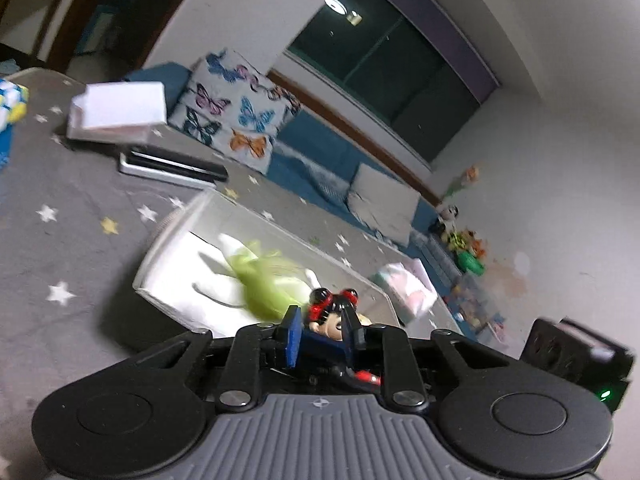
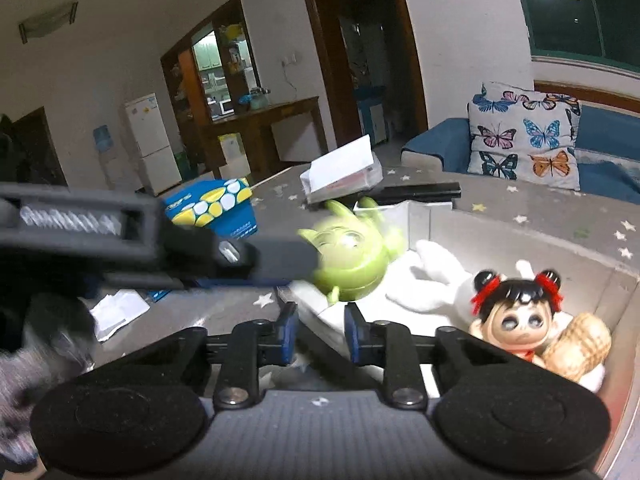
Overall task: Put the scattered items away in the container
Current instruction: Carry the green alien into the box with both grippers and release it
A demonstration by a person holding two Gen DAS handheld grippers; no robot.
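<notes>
A white open container [image 1: 168, 240] sits on the grey star-patterned cloth; it also shows in the right wrist view [image 2: 420, 216]. In it lie a white plush [image 2: 436, 276], a black-haired doll with red bobbles [image 2: 516, 316] and a peanut-shaped toy [image 2: 580, 348]. A green alien toy [image 2: 352, 256] is blurred at the container's near-left corner; it also shows in the left wrist view [image 1: 264, 280]. My left gripper [image 1: 320, 330] has the doll [image 1: 332, 312] just in front of its blue pads; contact is unclear. My right gripper [image 2: 318, 330] is open and empty over the container's edge.
A blue and yellow box [image 2: 216, 208], a white open box [image 2: 340, 172] and a flat black and silver device [image 2: 416, 192] lie on the cloth behind the container. A butterfly cushion [image 2: 524, 136] leans on a blue sofa. Paper scraps [image 2: 116, 312] lie at left.
</notes>
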